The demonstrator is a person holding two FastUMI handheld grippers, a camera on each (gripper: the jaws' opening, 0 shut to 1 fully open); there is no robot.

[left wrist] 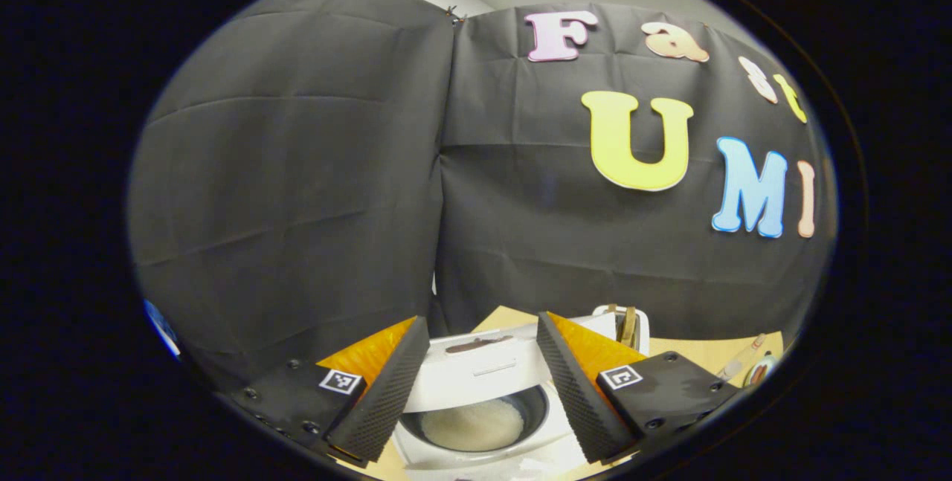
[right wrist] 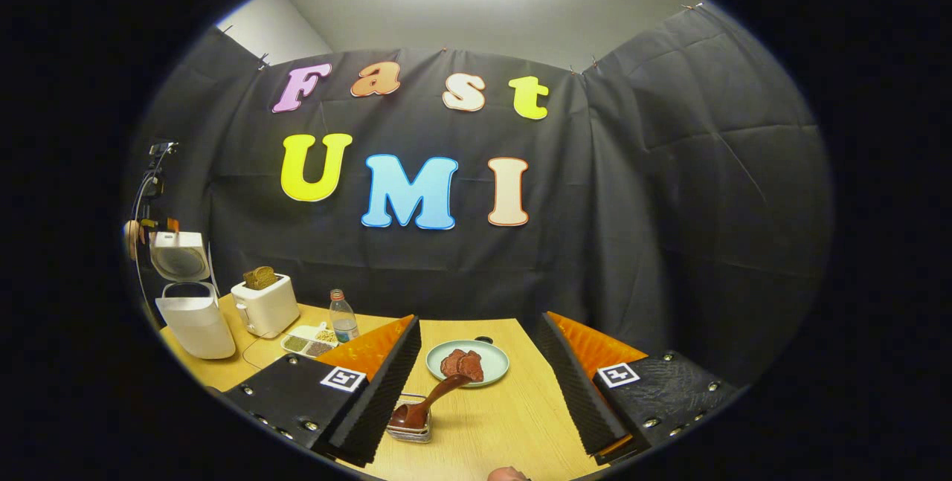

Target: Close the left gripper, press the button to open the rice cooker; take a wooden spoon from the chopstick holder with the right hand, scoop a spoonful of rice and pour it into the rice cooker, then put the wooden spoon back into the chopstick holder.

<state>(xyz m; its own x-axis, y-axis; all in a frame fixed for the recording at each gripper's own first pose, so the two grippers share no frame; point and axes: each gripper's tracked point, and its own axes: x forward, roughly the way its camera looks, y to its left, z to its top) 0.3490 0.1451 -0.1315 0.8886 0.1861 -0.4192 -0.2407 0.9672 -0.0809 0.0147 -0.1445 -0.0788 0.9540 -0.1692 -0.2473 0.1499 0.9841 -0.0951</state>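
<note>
The white rice cooker point(left wrist: 487, 459) sits right under my left gripper point(left wrist: 482, 319), its lid point(left wrist: 476, 369) raised, white rice point(left wrist: 472, 425) in the pot. The left gripper's fingers are spread wide, holding nothing. From the right gripper view the rice cooker point(right wrist: 195, 325) stands at the table's far left, lid up. A dark brown wooden spoon point(right wrist: 435, 395) rests with its bowl end in a small wire holder point(right wrist: 409, 430), its handle slanting up to the right. My right gripper point(right wrist: 480, 319) hovers open over it, holding nothing, one finger close beside the holder.
A white toaster point(right wrist: 264, 306) with bread stands beside the cooker, then a compartment tray point(right wrist: 309, 343) and a small bottle point(right wrist: 342, 317). A pale green plate point(right wrist: 491, 373) holding brown food lies just beyond the spoon. A fingertip point(right wrist: 509, 474) shows at the front edge.
</note>
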